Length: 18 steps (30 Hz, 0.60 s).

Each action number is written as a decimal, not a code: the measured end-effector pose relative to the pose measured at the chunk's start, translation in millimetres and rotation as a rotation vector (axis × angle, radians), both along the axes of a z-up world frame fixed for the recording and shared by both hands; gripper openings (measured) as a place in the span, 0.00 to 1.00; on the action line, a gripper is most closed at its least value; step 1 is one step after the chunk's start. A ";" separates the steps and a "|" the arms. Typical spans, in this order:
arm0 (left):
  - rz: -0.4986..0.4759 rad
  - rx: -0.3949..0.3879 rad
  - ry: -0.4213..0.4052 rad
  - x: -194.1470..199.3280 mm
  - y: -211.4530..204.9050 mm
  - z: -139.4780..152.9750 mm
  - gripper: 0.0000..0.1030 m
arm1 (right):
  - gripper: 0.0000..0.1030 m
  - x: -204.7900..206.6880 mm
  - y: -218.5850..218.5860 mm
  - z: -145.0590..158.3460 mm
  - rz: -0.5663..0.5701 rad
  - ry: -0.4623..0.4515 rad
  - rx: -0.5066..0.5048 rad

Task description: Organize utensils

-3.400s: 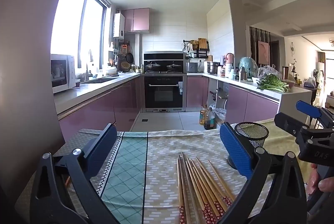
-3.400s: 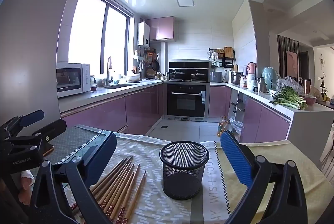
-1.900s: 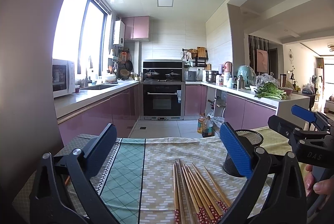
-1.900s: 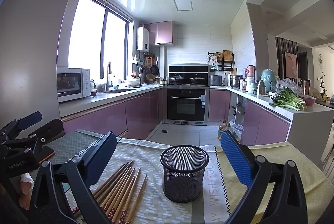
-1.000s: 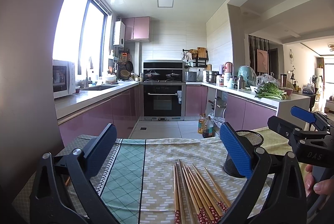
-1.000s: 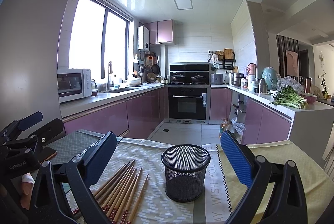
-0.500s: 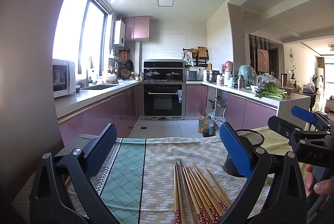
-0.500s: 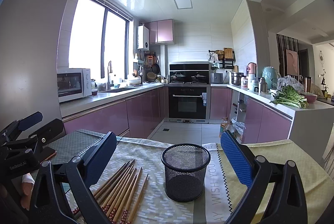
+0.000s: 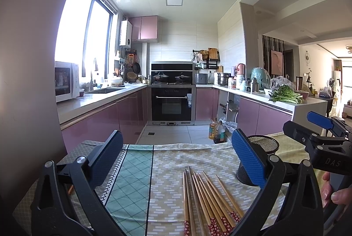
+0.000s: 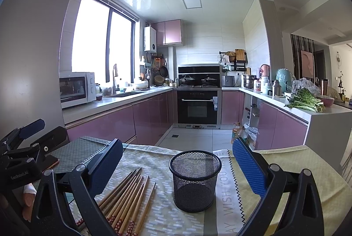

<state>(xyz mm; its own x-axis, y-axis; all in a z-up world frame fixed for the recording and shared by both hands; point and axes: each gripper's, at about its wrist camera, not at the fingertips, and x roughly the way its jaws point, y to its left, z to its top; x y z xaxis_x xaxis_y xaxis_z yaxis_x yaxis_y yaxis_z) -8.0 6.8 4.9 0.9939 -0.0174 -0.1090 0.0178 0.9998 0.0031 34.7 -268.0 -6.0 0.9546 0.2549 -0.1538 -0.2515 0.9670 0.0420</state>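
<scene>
Several wooden chopsticks [image 9: 206,198] with red patterned ends lie side by side on the patterned tablecloth [image 9: 173,161]. They also show in the right wrist view [image 10: 127,196]. A black mesh cup [image 10: 194,180] stands upright and empty to their right, and it also shows in the left wrist view [image 9: 257,159]. My left gripper [image 9: 176,157] is open and empty, held above the chopsticks. My right gripper [image 10: 176,161] is open and empty, with the cup between its jaws in view. Each gripper shows at the edge of the other's view.
The table [image 10: 308,170] stands before a kitchen with purple cabinets, an oven [image 9: 171,102], a microwave [image 10: 77,88] and greens on the right counter [image 10: 305,102]. Oil bottles [image 9: 216,131] stand on the floor beyond the table's far edge.
Both grippers tilted up a little over the first seconds, then stayed nearly still. The chopsticks and cup have not moved.
</scene>
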 end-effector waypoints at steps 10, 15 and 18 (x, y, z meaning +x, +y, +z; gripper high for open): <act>-0.040 0.017 0.124 23.1 6.4 -12.9 0.94 | 0.94 12.7 7.8 -12.8 0.121 0.135 -0.034; -0.064 0.056 0.296 54.7 13.1 -33.9 0.94 | 0.94 36.8 22.8 -41.5 0.220 0.340 -0.074; -0.090 0.073 0.410 74.4 14.9 -50.8 0.89 | 0.83 52.6 35.6 -62.7 0.259 0.468 -0.106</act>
